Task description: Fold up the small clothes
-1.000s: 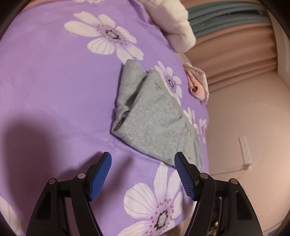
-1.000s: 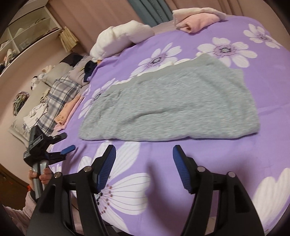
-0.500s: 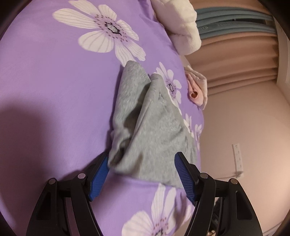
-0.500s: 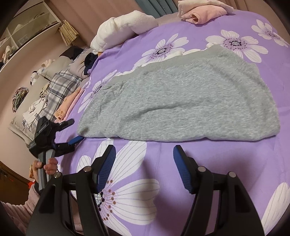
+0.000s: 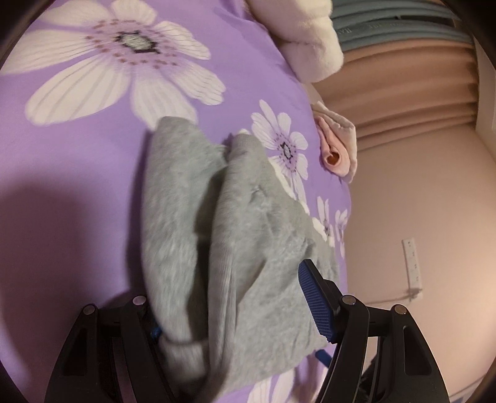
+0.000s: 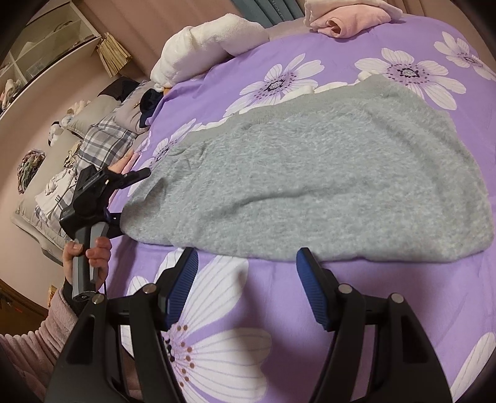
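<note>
A grey fuzzy garment (image 6: 310, 186) lies spread flat on the purple flowered bedsheet (image 6: 387, 310). In the left wrist view its bunched end (image 5: 248, 248) sits between the fingers of my left gripper (image 5: 229, 291), draped over the left pad; the jaws stand wide and do not press it. The right wrist view shows that left gripper (image 6: 133, 197) at the garment's left corner, held by a hand in a pink sleeve. My right gripper (image 6: 246, 259) is open just short of the garment's near edge, with only bedsheet between its fingers.
A white fluffy blanket (image 6: 210, 40) and folded pink clothes (image 6: 344, 18) lie at the far side of the bed. A pile of plaid and light clothes (image 6: 99, 139) sits off the left edge. A wall power strip (image 5: 412, 263) shows beyond the bed.
My left gripper has moved forward onto the garment, whose end now lies between its jaws. The right gripper has crept a little closer to the near edge.
</note>
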